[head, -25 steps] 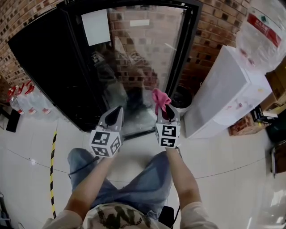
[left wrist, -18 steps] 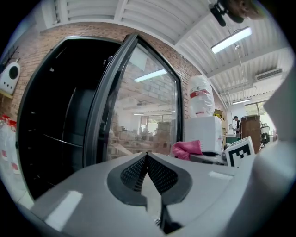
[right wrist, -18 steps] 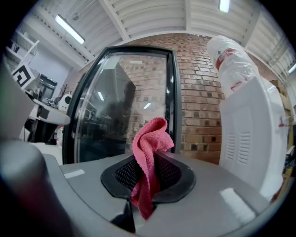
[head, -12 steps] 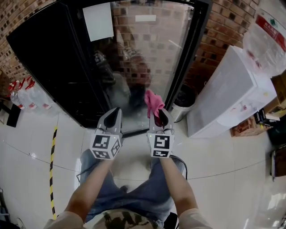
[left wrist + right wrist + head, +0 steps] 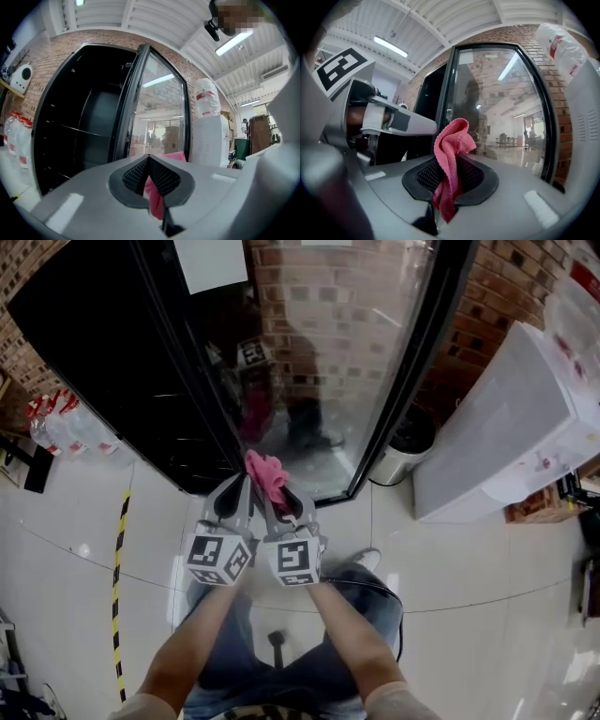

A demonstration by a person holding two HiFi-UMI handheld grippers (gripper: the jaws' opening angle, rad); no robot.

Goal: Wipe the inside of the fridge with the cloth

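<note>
Step in hand: approach. Wiping not yet begun, by my reading.

- Right tongs (image 5: 450, 164): clamped on the pink cloth (image 5: 451, 140), which stands up in a fold above the tips, with a tail hanging in the slot.
- Left tongs (image 5: 149, 159): tips pressed together. A pink strip shows in the slit; cannot tell whether it is nipped there or only seen past them.
- Head view: both tongs lie side by side, low, in front of the fridge (image 5: 103, 343), near the bottom edge of its open glass door (image 5: 356, 343). The cloth touches no fridge surface.

Next move, as judged: carry the cloth left of the door edge into the dark cavity and press it flat on a shelf (image 5: 79, 133) or wall.
</note>
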